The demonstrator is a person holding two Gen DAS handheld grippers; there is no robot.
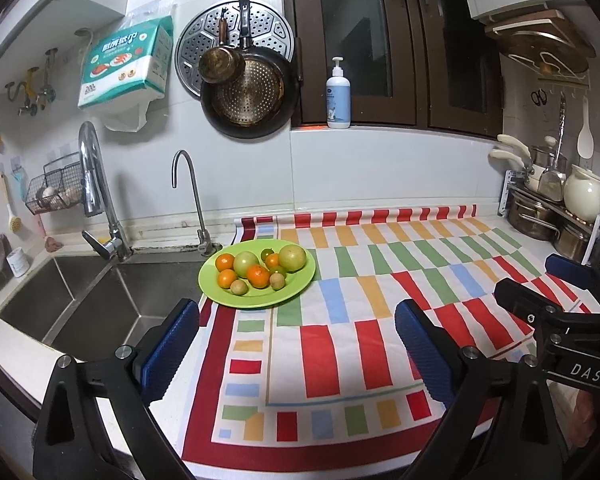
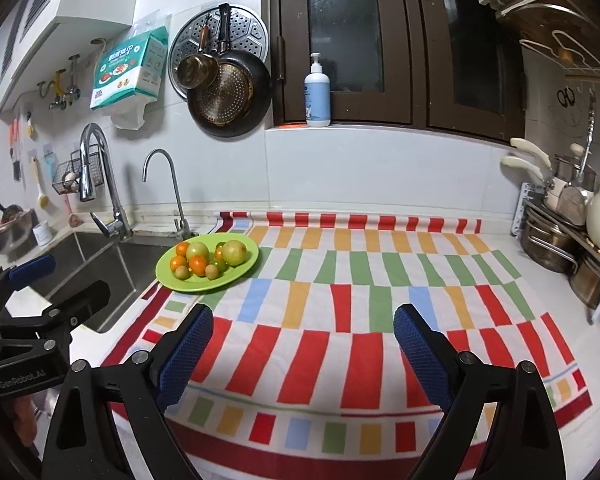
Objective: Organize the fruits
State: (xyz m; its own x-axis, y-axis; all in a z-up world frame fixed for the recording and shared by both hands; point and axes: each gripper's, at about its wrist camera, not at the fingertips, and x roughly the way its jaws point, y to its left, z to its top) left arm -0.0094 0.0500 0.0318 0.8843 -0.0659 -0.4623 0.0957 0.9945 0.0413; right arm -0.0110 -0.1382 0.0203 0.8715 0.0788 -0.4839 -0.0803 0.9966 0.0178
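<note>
A green plate (image 1: 300, 286) (image 2: 244, 270) sits on the left edge of a striped cloth (image 1: 340, 340) (image 2: 340, 320), next to the sink. It holds several fruits: small oranges (image 1: 258, 275) (image 2: 198, 265), two large pale green fruits (image 1: 292, 257) (image 2: 234, 253), small green ones and small tan ones (image 1: 239, 287). My left gripper (image 1: 298, 344) is open and empty, above the cloth in front of the plate. My right gripper (image 2: 303, 344) is open and empty over the cloth, to the right of the plate. Each gripper shows at the edge of the other's view.
A steel sink (image 1: 100, 300) (image 2: 100, 264) with two faucets lies left of the plate. Pots and a white jug on a rack (image 1: 556, 216) (image 2: 564, 240) stand at the right. Pans hang on the wall; a pump bottle (image 1: 338, 94) stands on the window sill.
</note>
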